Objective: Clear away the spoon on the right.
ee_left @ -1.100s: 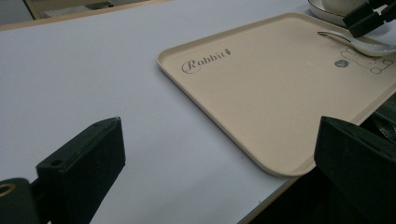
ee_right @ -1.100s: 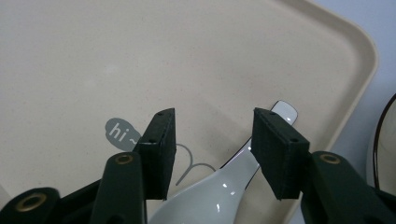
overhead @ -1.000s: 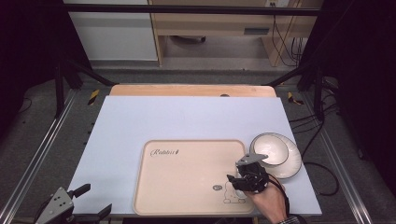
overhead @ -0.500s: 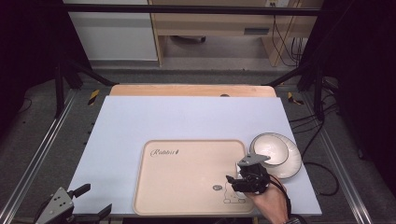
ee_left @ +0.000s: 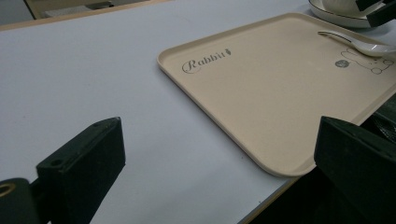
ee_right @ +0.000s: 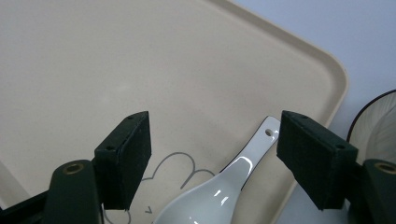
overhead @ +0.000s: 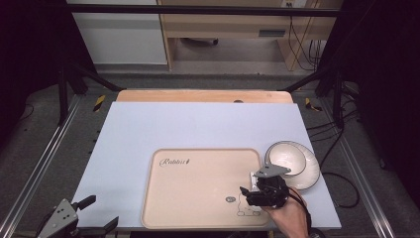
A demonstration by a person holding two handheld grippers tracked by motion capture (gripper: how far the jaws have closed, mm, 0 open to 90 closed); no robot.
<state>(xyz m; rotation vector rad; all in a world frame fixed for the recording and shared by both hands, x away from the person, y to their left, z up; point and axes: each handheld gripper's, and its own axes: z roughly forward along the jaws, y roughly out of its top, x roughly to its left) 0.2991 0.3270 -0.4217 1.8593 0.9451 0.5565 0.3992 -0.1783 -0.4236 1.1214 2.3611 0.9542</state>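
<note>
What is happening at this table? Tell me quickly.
A person works with a gripper in each hand. The right gripper is over the near right corner of the beige tray, where a white ceramic spoon lies between its jaws. Those jaws have just been opening and do not press on the spoon, so it looks freshly set down. A white bowl on a plate sits just right of the tray. The left gripper waits open at the table's near left edge.

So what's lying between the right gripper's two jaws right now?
The white spoon lies on the tray between the right gripper's jaws, which have just been opening, untouched by either in the right gripper view.
</note>
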